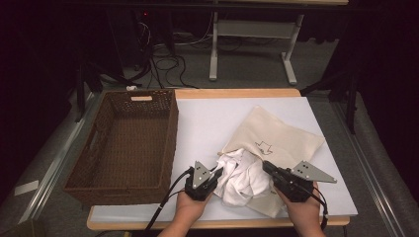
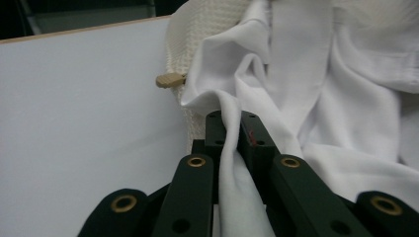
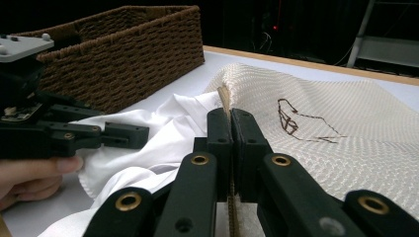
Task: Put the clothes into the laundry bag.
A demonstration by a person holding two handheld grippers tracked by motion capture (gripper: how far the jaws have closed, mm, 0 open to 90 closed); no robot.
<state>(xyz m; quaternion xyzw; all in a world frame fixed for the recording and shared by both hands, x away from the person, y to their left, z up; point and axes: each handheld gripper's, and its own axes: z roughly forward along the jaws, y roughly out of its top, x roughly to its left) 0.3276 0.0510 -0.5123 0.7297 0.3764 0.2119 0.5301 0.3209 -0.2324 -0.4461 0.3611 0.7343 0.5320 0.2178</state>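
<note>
A cream woven bag (image 1: pixel 276 136) with a brown line drawing lies on the white board, its mouth toward the person. A white cloth (image 1: pixel 242 175) spills out of that mouth. My left gripper (image 1: pixel 217 174) is shut on a fold of the white cloth (image 2: pixel 306 98), which runs up between the closed jaws of this gripper (image 2: pixel 230 121). My right gripper (image 1: pixel 267 167) is shut on the rim of the bag (image 3: pixel 321 123), the edge pinched between the jaws of the gripper (image 3: pixel 230 116). The right gripper view also has the left gripper (image 3: pixel 138 134) on the white cloth (image 3: pixel 163 128).
An empty brown wicker basket (image 1: pixel 174 123) stands at the left of the white board (image 1: pixel 207 123), close to the left hand. A tan cord toggle (image 2: pixel 169 80) sticks out beside the bag (image 2: pixel 185 39). Beyond the table are cables and a table frame on the floor.
</note>
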